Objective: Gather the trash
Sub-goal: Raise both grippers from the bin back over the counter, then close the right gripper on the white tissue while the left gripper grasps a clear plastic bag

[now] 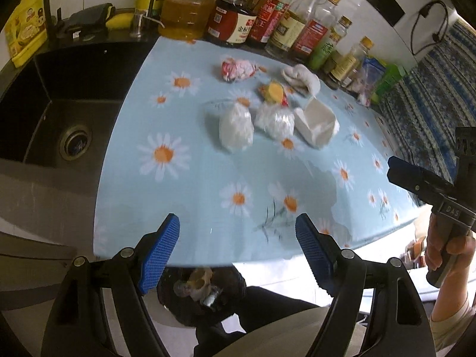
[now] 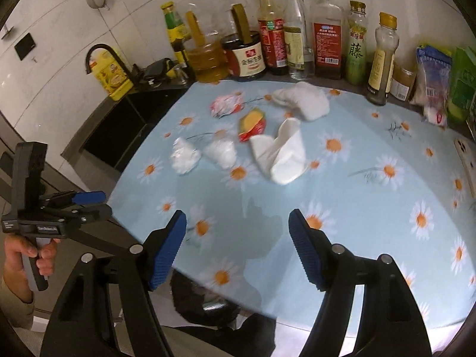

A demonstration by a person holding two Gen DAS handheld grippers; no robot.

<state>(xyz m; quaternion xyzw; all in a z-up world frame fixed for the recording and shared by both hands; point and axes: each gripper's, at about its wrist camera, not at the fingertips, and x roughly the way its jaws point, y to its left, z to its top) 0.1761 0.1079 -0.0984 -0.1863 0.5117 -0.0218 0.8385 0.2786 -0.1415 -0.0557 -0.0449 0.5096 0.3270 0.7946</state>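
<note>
Blue ribbed pads of my left gripper (image 1: 238, 253) sit nearest the lens, spread wide with nothing between them. Right gripper (image 2: 238, 247): likewise gaping, empty. Both hang over the near edge of the table.

Largest to smallest:
- Daisy-print cloth (image 1: 193, 208) covers the whole counter; black sink (image 1: 44, 125) on its left side, row of sauce bottles (image 2: 267, 29) along the back wall.
- Black trash bag (image 1: 202, 294) below the near table edge, already holding scraps. Presumably the drop point.
- Folded white paper carton (image 2: 282, 154), right of the pile. Thin, light; judged semi-stiff, will crush if squeezed hard. Take one wall edge between the pads.
- White crumpled cloth or tissue (image 2: 306, 101), farthest back, close to the bottles. Soft; pinch a raised fold.
- Two crumpled clear plastic wads (image 1: 236, 128) (image 1: 273, 120), side by side, left of the carton. Very light, slippery, springy; close fully across the bulk.
- Red-and-white wrapper (image 1: 238, 70), crumpled, towards the back left.
- Red wrapper with a yellow-orange piece (image 2: 253, 123) on top, centre of the pile. Piece may slide off; grip under it.

All trash lies mid-table, well apart from both grippers. Blur softens detail.
</note>
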